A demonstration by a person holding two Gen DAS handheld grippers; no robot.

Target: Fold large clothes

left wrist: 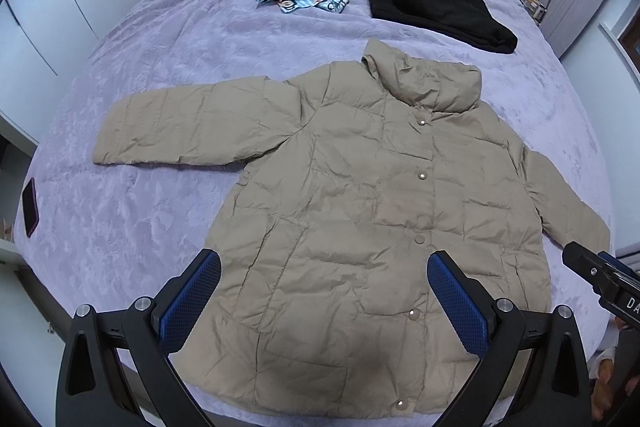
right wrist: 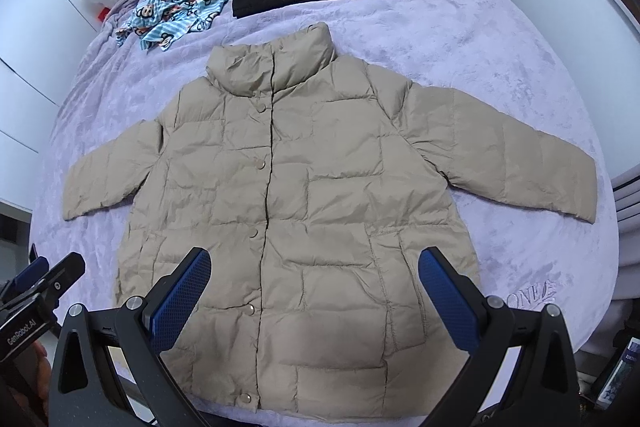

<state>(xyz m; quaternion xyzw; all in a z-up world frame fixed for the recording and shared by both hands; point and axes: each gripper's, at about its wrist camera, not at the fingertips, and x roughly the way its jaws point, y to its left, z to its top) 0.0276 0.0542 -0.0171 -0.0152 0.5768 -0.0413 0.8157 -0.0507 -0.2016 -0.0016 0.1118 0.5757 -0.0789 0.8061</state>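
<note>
Both grippers hang over the near hem of the beige puffer jacket (left wrist: pixel 360 207), the left gripper (left wrist: pixel 324 291) and right gripper (right wrist: pixel 314 287) each with jaws spread wide and holding nothing. Spread flat and snapped shut on the purple bedspread (left wrist: pixel 160 67), the jacket has its collar pointing away and its sleeves out to either side.

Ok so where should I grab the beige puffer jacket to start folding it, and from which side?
Probably the cuffs. The beige puffer jacket lies flat, front up and snapped shut, sleeves spread wide. Bring the open left gripper onto the left sleeve cuff from the outer side, and the open right gripper onto the right sleeve cuff likewise.
</note>
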